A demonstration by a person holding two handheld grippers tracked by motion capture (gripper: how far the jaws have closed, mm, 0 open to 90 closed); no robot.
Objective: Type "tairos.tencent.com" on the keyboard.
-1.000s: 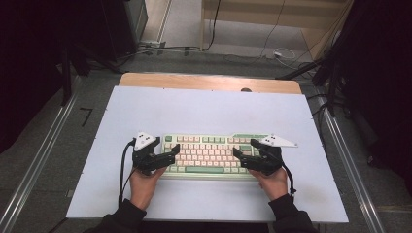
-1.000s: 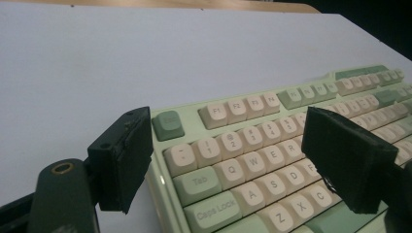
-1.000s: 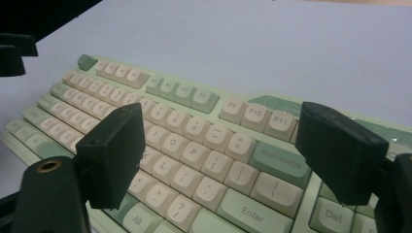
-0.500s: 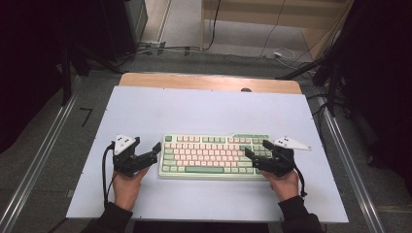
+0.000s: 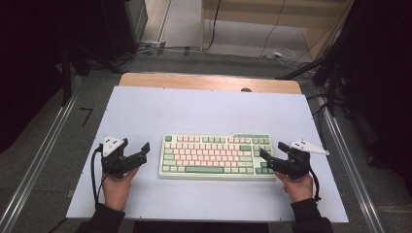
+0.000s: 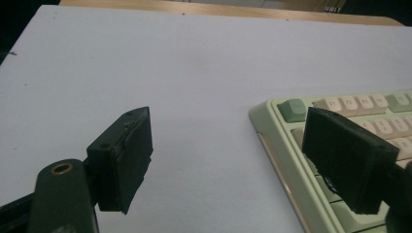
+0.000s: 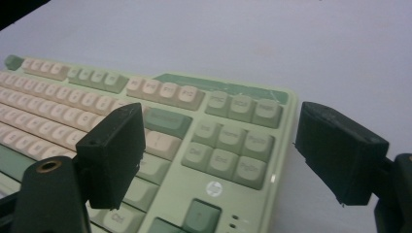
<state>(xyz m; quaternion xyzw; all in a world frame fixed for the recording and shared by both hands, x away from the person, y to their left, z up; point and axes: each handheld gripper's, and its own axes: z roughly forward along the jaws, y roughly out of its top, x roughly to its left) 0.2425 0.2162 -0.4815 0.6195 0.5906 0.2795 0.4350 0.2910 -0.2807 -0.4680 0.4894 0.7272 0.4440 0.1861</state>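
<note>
Keyboard [image 5: 216, 156] lies flat mid-table [image 5: 204, 111]; left gripper [image 5: 141, 154] sits just off its left end, right gripper [image 5: 266, 160] at its right end, both with jaws apart, gripping nothing.

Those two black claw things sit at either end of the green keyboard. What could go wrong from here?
The right gripper hangs open over the key block at the keyboard end, so a dip could press keys or catch a cap. The left gripper is open just off the other end, apart from it; a nudge might slide the keyboard across the smooth white table. If both close in unevenly, the keyboard could twist rather than lift squarely.
</note>
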